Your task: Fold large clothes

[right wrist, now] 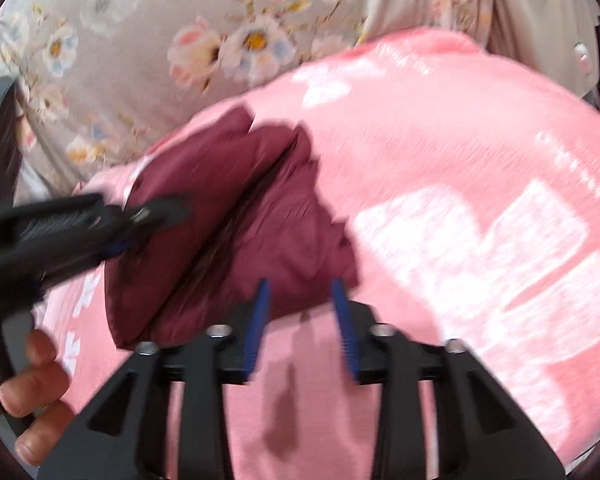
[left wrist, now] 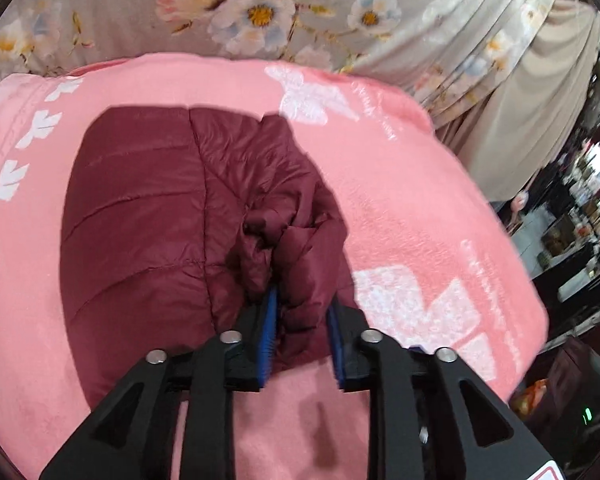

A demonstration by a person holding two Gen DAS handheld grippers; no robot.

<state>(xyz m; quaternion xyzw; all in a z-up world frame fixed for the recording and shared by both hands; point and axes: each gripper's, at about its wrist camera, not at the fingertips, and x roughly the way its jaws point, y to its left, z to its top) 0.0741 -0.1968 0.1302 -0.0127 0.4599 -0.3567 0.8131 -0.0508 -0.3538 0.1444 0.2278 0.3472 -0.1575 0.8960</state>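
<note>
A maroon quilted puffer jacket (left wrist: 148, 216) lies folded on a pink blanket (left wrist: 420, 208). My left gripper (left wrist: 302, 304) is shut on a bunched fold of the jacket at its near right edge, fabric pinched between the blue pads. In the right wrist view the jacket (right wrist: 260, 232) lies ahead, and the left gripper (right wrist: 132, 220) reaches in from the left onto it. My right gripper (right wrist: 302, 292) is open and empty, its blue pads at the jacket's near edge, just above the blanket (right wrist: 460, 160).
A floral grey sheet (left wrist: 260, 8) lies beyond the blanket. A beige curtain (left wrist: 540, 100) and cluttered shelves (left wrist: 580, 220) stand at the right. A hand (right wrist: 32, 392) holds the left gripper's handle at lower left.
</note>
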